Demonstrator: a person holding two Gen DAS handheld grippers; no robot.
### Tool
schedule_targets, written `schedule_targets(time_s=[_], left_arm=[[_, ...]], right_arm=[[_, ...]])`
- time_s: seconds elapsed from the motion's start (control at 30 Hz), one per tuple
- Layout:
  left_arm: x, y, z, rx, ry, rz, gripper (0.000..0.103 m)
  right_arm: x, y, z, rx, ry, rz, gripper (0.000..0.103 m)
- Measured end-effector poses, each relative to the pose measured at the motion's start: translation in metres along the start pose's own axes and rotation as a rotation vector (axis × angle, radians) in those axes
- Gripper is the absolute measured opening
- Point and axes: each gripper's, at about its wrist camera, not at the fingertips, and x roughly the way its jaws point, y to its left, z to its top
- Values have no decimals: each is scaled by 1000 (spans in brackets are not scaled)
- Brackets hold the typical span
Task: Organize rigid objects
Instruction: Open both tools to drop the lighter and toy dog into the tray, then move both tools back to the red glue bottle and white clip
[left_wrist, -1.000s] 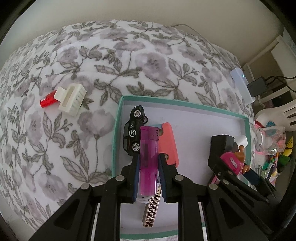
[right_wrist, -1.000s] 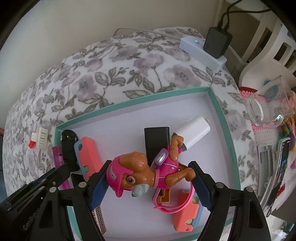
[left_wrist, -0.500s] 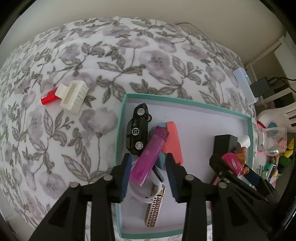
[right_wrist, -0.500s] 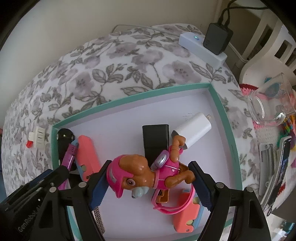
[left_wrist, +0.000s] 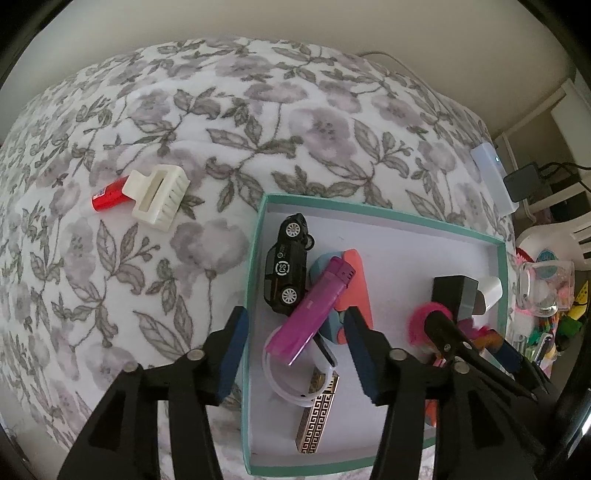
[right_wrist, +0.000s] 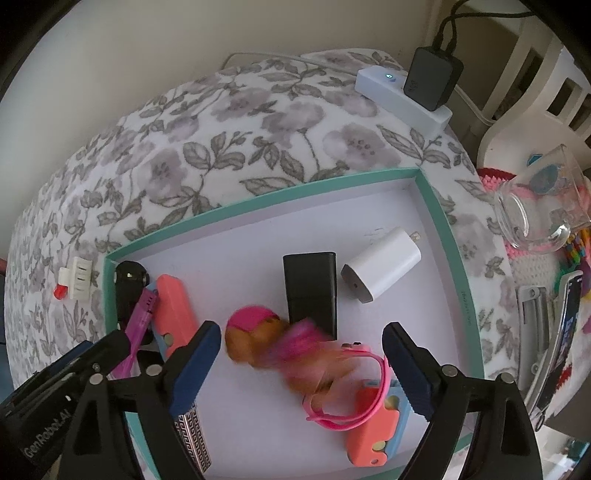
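Observation:
My left gripper (left_wrist: 295, 354) hangs over the left end of the teal-rimmed box (left_wrist: 255, 258), its jaws opening with nothing pressed between them. The purple lighter (left_wrist: 314, 310) lies loose below it, slanted across a coral case (left_wrist: 356, 280) and a white ring (left_wrist: 277, 380), beside a black toy car (left_wrist: 286, 266). My right gripper (right_wrist: 301, 369) is over the box's (right_wrist: 258, 199) right half, jaws opening. The pink toy pup (right_wrist: 273, 343) is blurred between the fingers, free of the pads, over a pink strap (right_wrist: 380, 387).
Also in the box: a black block (right_wrist: 310, 288), a white charger (right_wrist: 380, 264), a gold patterned lighter (left_wrist: 317, 417) and a second coral case (right_wrist: 373, 432). A white brush with a red tube (left_wrist: 159, 199) lies on the floral cloth. A power strip (right_wrist: 402, 99) and glass jar (right_wrist: 539, 206) stand right.
The left jaws spread and let go of the purple lighter, which tipped over onto the items in the box. The right jaws widened and the toy pup dropped out of their hold.

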Motion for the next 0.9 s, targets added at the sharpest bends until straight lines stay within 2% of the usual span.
schedule_targets(time_s=[0.27,0.33,0.4,0.57,0.77,0.87,0.9], left_arm=[[-5,5,2,-11,-20,41,57],[-5,8,2,-16,-27,60,64],[-6,11,3,-27,-37,93,81],[-6,17,4,-40,-47,127,82],[-1,23,4,-39,-60,222,83],[2,29,5,-55,-58,245,97],[2,32,5,-60,-61,253,97]], right_arm=[[-5,0,1,6,-17,5,99],[-5,0,1,4,-20,6,100],[-5,-1,2,7,-21,-10,103],[-2,-3,2,26,-14,7,103],[0,-2,3,19,-14,1,103],[-1,-1,3,18,-16,0,103],[-1,0,3,16,-17,-1,103]])
